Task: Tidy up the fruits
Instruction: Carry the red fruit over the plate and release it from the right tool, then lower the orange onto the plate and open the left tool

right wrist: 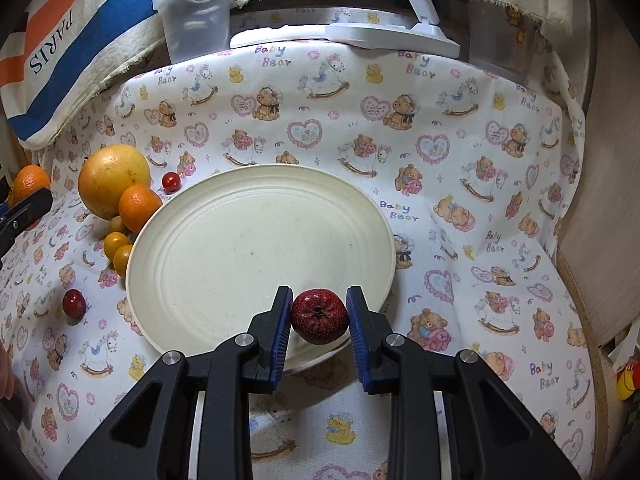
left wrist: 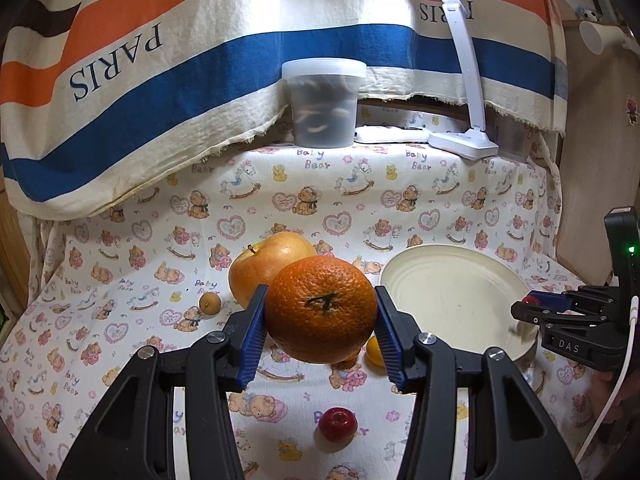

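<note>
Blue-padded left gripper (left wrist: 320, 312) clamps an orange (left wrist: 321, 309) above the cloth (left wrist: 120, 320). Right gripper (right wrist: 319, 316) pinches a small red fruit (right wrist: 319, 316) over the plate (right wrist: 240, 248).

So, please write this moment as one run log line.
left gripper: holds orange | right gripper: holds red fruit over plate | plate: empty

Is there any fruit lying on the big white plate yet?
No: the plate is bare in the right wrist view; the small red fruit is clamped in the right tool above its near rim.
</note>
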Tool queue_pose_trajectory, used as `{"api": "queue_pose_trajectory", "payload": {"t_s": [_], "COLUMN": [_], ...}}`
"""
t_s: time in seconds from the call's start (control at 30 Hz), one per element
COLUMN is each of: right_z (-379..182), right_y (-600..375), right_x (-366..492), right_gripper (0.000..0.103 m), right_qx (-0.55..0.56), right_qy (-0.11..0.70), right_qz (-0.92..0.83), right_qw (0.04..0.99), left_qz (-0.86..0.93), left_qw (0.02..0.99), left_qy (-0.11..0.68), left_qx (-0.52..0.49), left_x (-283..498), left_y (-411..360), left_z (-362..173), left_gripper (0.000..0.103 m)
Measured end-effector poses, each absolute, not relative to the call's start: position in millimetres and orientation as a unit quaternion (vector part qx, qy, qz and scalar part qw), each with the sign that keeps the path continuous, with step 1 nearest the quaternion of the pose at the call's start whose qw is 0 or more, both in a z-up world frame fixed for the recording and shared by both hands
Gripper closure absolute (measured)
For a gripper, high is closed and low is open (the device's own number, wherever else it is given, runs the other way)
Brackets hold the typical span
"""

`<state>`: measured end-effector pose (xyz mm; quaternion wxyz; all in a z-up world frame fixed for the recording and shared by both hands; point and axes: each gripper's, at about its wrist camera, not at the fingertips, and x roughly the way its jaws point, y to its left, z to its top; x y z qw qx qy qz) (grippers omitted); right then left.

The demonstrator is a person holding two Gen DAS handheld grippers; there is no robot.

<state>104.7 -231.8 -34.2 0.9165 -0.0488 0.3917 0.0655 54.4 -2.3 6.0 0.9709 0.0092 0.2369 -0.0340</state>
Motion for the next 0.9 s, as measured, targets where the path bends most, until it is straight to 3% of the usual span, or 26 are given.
{"api": "queue_pose_trajectory", "payload": {"t_s": [0.13, 0.2, 0.27, 0.3, 0.9], "right_z": [-35, -34, -29, -26, 16], "right_y": [-230, -230, -230, -231, -282], "right_x": [104, 104, 101, 98, 95], "right_gripper": [0.073, 0.064, 0.034, 0.033, 0.032], "right_qx": [-0.054, -0.050, -0.051, -0.052, 0.025], "right_qy": [0.394, 0.393, 0.381, 0.370, 0.308], "right_qz": [0.071, 0.075, 0.072, 0.064, 0.013], "right_qw": [0.915, 0.915, 0.920, 0.925, 0.951], "left_qz": [-0.034, -0.041, -0.048, -0.052, -0.130], "left_qw": [0.971, 0.973, 0.974, 0.974, 0.937], "left_qy": [0.235, 0.226, 0.218, 0.216, 0.324], "left_qx": [0.022, 0.024, 0.033, 0.035, 0.029], "left_x": [54, 51, 48, 47, 111], "left_y": [-7, -10, -15, -17, -89], "left_z": [3, 4, 6, 7, 6], "left_gripper": [0.054, 0.054, 0.054, 0.054, 0.054]}}
